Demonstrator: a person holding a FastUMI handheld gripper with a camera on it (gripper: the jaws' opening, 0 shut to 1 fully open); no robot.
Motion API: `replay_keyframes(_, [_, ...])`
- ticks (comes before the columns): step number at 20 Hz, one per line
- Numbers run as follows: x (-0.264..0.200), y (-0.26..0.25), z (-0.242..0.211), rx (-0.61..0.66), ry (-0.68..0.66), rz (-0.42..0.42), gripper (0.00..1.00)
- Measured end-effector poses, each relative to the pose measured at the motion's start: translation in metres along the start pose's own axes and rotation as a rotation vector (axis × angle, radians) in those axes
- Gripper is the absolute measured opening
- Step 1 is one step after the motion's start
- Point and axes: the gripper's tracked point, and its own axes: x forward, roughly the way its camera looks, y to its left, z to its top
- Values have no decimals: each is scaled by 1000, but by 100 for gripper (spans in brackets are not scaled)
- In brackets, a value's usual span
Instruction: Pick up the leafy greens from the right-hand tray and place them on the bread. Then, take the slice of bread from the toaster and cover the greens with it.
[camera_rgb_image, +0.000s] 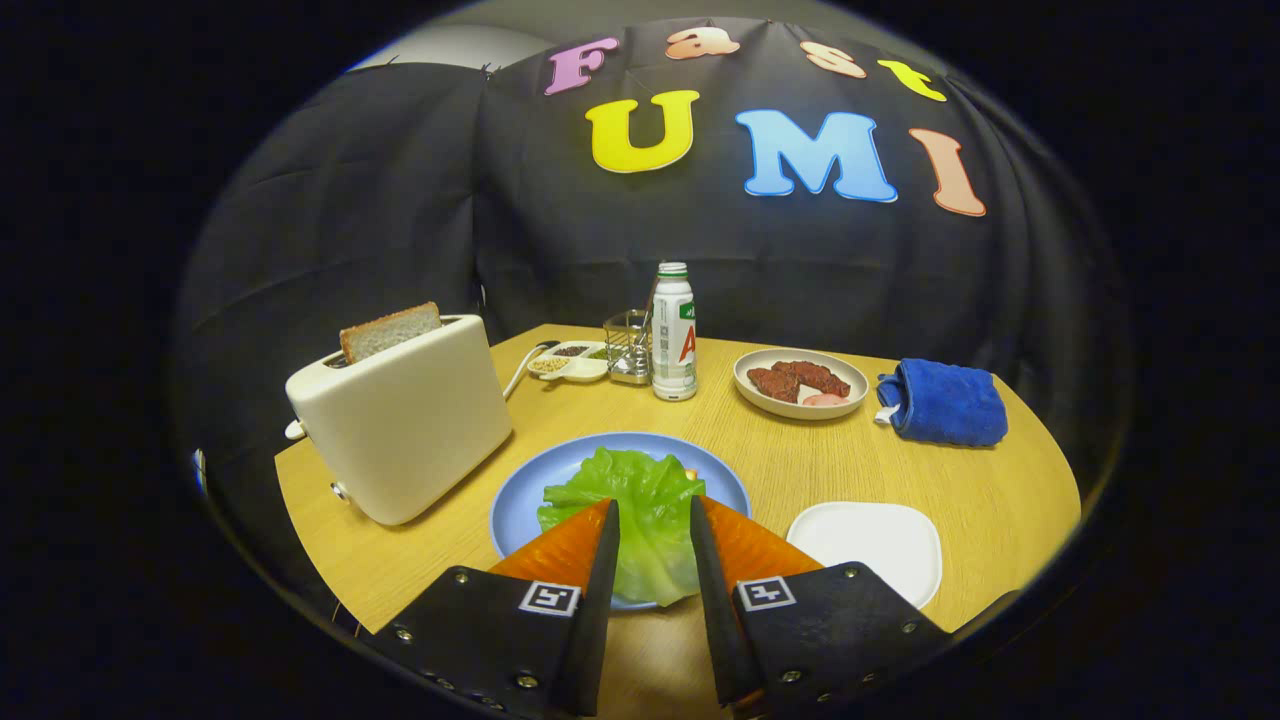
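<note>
A light green lettuce leaf (625, 480) lies spread on the blue plate (518, 512) in the middle of the wooden table (800, 465). It covers whatever is under it. My gripper (655, 503) is open, and its fingers stand apart over the near half of the leaf, which shows in the gap between them. To the left of the plate stands a cream toaster (410, 425) with a slice of brown-crusted bread (390, 331) sticking up out of its slot. A bare white tray (868, 548) sits to the right of the fingers.
Beyond the plate stand a white bottle with a green cap (674, 335), a wire holder (628, 347) and a small divided dish of seeds (568, 362). Further right are a beige plate (745, 388) with dark meat slices and a folded blue cloth (945, 402).
</note>
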Motion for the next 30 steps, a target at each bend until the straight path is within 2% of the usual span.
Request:
replay_keyframes(5, [-11, 25, 23, 3, -89, 27, 43])
replay_keyframes(8, [-12, 35, 33, -5, -140, -2, 43])
replay_keyframes(13, [-12, 56, 54, 51, -204, -21, 43])
replay_keyframes(17, [-9, 85, 64, 72, -226, -13, 43])
replay_keyframes(18, [-9, 96, 68, 86, -235, 2, 43])
replay_keyframes(19, [-6, 106, 70, 84, -234, 11, 37])
replay_keyframes(27, [0, 183, 89, -11, -267, 65, 37])
replay_keyframes(30, [9, 204, 86, -2, -248, 98, 37])
